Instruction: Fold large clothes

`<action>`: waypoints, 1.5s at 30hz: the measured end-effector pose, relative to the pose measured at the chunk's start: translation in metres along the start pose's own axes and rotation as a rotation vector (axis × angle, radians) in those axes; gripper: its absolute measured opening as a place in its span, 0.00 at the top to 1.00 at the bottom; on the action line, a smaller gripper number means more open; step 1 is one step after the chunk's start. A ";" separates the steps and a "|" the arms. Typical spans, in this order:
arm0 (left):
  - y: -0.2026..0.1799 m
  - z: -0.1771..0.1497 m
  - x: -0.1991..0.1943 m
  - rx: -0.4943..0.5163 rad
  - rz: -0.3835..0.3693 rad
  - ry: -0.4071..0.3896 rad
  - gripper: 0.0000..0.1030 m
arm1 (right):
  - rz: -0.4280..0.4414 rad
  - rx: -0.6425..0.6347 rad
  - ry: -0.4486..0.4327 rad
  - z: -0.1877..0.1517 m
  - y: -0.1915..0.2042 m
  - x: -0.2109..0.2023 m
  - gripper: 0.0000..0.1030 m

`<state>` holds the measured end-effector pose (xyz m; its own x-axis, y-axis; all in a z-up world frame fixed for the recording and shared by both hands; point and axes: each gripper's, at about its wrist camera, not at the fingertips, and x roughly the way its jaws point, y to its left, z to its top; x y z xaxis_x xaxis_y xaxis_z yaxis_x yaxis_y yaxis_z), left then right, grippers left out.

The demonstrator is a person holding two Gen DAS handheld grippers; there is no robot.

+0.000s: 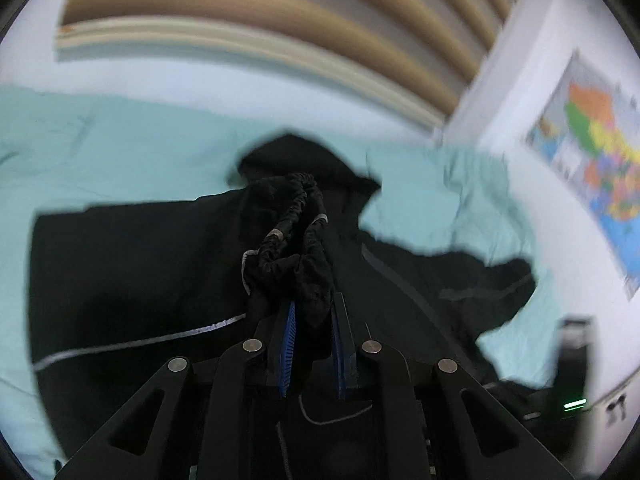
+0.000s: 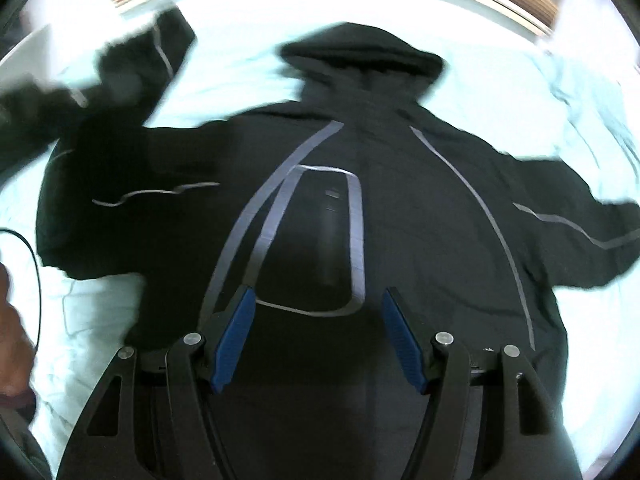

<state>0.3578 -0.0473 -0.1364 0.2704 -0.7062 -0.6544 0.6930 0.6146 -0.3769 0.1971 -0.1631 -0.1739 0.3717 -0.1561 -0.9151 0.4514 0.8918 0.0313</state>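
Note:
A large black hooded jacket (image 2: 400,200) with grey reflective stripes lies spread back-up on a pale turquoise bed sheet (image 2: 248,64), hood toward the far side. My left gripper (image 1: 313,308) is shut on the jacket's elastic sleeve cuff (image 1: 292,240) and holds it bunched above the jacket body (image 1: 132,264). In the right wrist view that lifted sleeve (image 2: 132,76) shows blurred at the upper left. My right gripper (image 2: 318,300) is open and empty, hovering over the jacket's lower back. The other sleeve (image 2: 592,236) lies stretched out to the right.
A wooden slatted headboard (image 1: 280,20) runs along the bed's far side. A white wall with a coloured map (image 1: 596,156) stands on the right. A dark device with a green light (image 1: 576,404) sits at the right edge. A black cable (image 2: 34,264) hangs at the left.

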 end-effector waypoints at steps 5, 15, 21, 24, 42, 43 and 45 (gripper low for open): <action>-0.027 -0.041 0.088 0.028 -0.025 0.195 0.84 | -0.040 0.063 0.063 -0.014 -0.046 0.019 0.33; -0.022 -0.057 0.077 -0.058 -0.113 0.281 0.40 | 0.035 0.122 0.064 0.002 -0.088 0.036 0.29; -0.011 -0.050 0.019 -0.075 -0.075 0.205 0.38 | 0.185 0.155 0.055 0.030 -0.077 0.059 0.29; 0.002 -0.053 0.001 -0.096 -0.026 0.199 0.38 | 0.270 0.181 0.089 0.038 -0.066 0.081 0.29; 0.045 -0.011 -0.008 -0.145 0.076 0.099 0.38 | 0.233 0.177 -0.150 0.082 -0.120 0.005 0.68; 0.041 -0.009 -0.001 -0.135 0.067 0.103 0.38 | 0.194 0.184 -0.167 0.083 -0.134 -0.001 0.68; 0.034 -0.007 0.015 -0.114 0.052 0.120 0.38 | 0.120 0.192 -0.186 0.083 -0.158 -0.006 0.68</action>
<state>0.3804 -0.0343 -0.1633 0.2172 -0.6297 -0.7459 0.5977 0.6899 -0.4084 0.1910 -0.3387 -0.1404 0.5657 -0.1455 -0.8117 0.5341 0.8146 0.2262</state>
